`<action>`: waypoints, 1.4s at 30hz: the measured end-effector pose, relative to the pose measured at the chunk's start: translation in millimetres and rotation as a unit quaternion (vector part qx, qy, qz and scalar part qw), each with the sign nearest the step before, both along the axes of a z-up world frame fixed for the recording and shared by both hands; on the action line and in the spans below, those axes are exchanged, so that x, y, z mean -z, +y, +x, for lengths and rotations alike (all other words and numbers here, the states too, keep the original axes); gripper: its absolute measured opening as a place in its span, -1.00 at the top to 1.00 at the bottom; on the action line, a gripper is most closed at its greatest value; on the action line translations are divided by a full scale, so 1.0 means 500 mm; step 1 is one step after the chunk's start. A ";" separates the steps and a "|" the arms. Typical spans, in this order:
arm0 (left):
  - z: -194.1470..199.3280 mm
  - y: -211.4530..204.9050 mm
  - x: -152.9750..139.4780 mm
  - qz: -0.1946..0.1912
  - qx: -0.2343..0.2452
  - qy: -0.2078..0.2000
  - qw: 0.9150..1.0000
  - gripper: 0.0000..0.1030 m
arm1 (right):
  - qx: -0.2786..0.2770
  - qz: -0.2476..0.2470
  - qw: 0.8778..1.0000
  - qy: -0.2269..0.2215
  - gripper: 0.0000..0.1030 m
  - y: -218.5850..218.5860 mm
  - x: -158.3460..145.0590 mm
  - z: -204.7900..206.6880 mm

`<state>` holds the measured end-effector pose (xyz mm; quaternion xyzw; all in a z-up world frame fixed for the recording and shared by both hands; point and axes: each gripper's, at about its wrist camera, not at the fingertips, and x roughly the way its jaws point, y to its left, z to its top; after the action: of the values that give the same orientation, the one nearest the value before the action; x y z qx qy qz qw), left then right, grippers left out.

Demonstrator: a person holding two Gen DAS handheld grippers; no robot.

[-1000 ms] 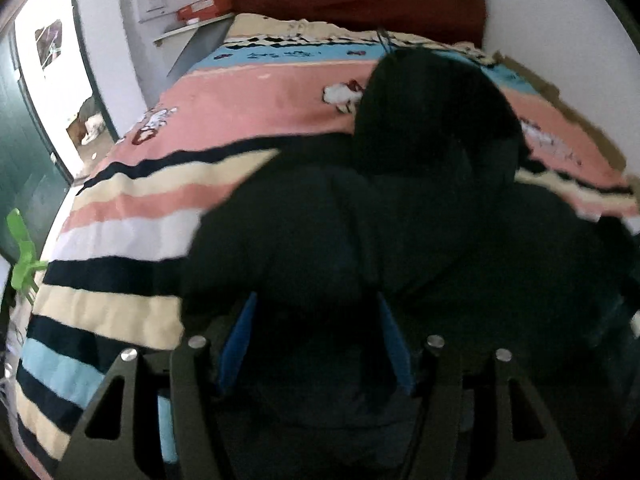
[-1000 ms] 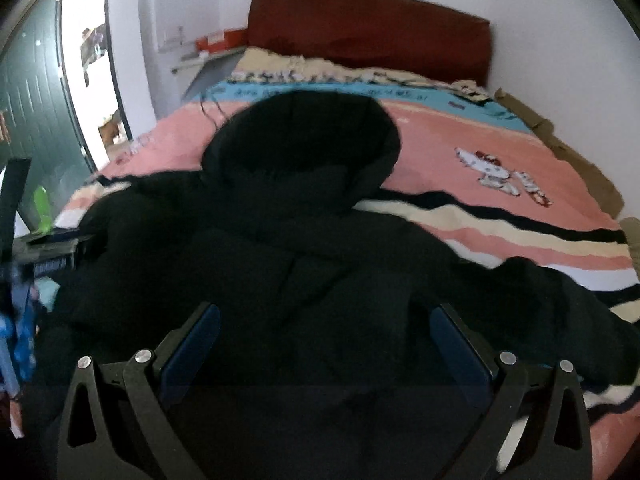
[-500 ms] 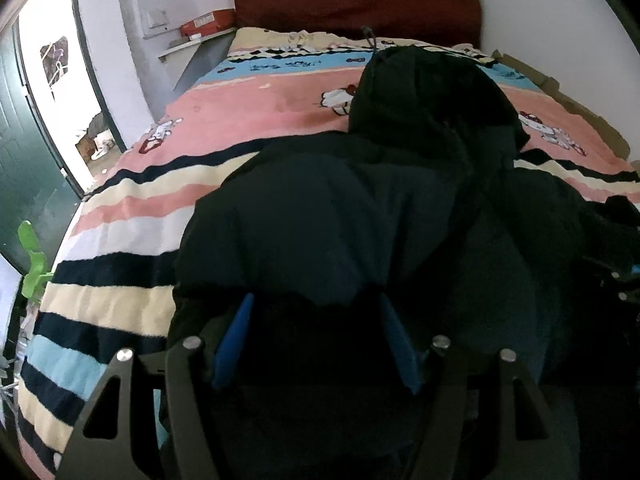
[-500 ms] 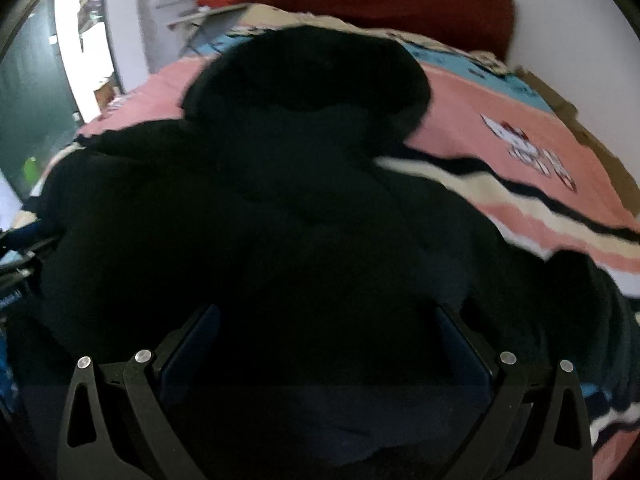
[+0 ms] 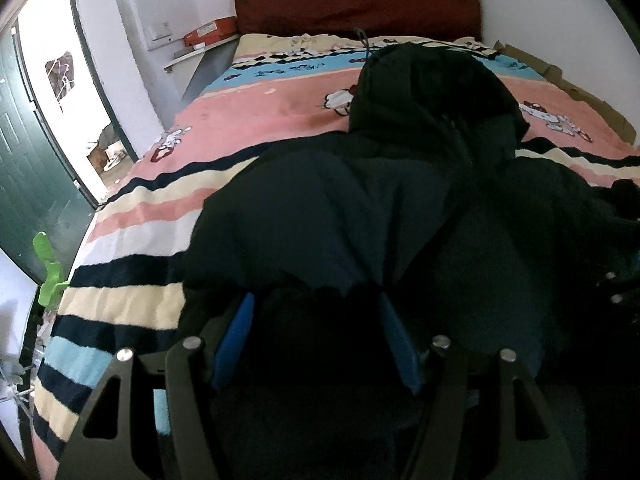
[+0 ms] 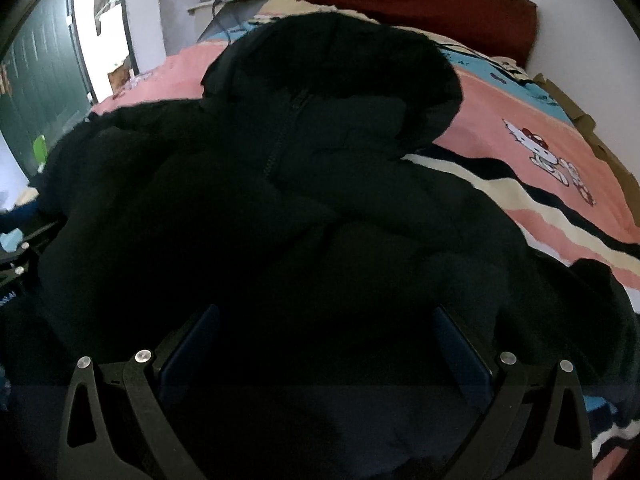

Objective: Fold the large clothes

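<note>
A large black hooded jacket [image 5: 360,208] lies on the striped bed, hood [image 5: 432,88] toward the headboard. Its left side is folded over toward the middle. My left gripper [image 5: 316,320] is at the jacket's near hem; its blue pads [image 5: 236,332] stand apart with dark cloth between them. In the right wrist view the jacket [image 6: 320,200] fills the frame, zipper [image 6: 280,136] up the front. My right gripper [image 6: 326,340] is wide open over the jacket's lower part. The left gripper's edge shows at far left of the right wrist view [image 6: 16,260].
The bed [image 5: 260,120] has a pink, cream, black and blue striped cover with cartoon cats and a dark red headboard [image 5: 356,4]. A green door [image 5: 28,168] and bright doorway are at left. A shelf with a red box [image 5: 208,34] is by the headboard.
The left side of the jacket has been carried over toward the middle. The right gripper has moved forward and lower over the jacket. Both views have steadied.
</note>
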<state>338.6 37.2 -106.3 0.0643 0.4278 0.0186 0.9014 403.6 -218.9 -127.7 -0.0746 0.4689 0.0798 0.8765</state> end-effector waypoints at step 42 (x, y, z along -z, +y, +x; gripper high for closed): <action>-0.152 -0.084 -0.097 -0.046 -0.047 0.033 0.997 -0.21 | 0.415 0.146 0.898 -0.002 0.02 -1.021 0.058 -0.205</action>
<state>262.4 -4.7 -58.0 0.0031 0.4603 0.0394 0.8869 301.1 -729.4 -156.7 0.2557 0.4385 -0.2241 0.8319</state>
